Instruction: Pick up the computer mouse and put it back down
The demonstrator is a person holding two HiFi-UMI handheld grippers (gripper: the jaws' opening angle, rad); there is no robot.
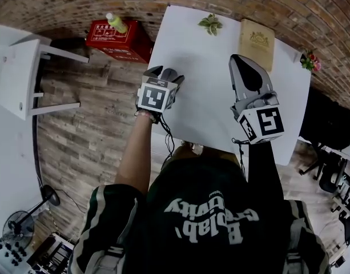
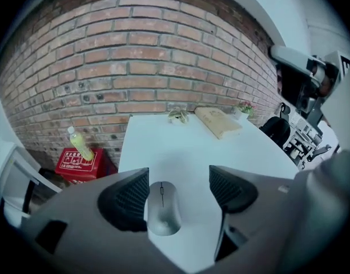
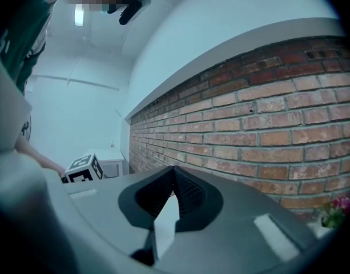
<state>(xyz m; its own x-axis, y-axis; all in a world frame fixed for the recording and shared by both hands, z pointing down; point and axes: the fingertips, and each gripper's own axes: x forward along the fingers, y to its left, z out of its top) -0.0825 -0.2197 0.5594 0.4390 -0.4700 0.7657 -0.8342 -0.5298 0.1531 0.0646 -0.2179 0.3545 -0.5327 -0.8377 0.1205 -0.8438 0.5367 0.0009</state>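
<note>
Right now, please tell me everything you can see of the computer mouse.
The computer mouse is a smooth grey oval, plastic by its look, with a thin dark line on its far half. No cable shows. It lies flat on the white table, between the open jaws of the left gripper, nearer one jaw; whether that jaw touches it is unclear.

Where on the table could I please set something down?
The table's middle is bare, between the mouse on the left and the board at the back right. The back edge is busier: plant, board, flowers.
</note>
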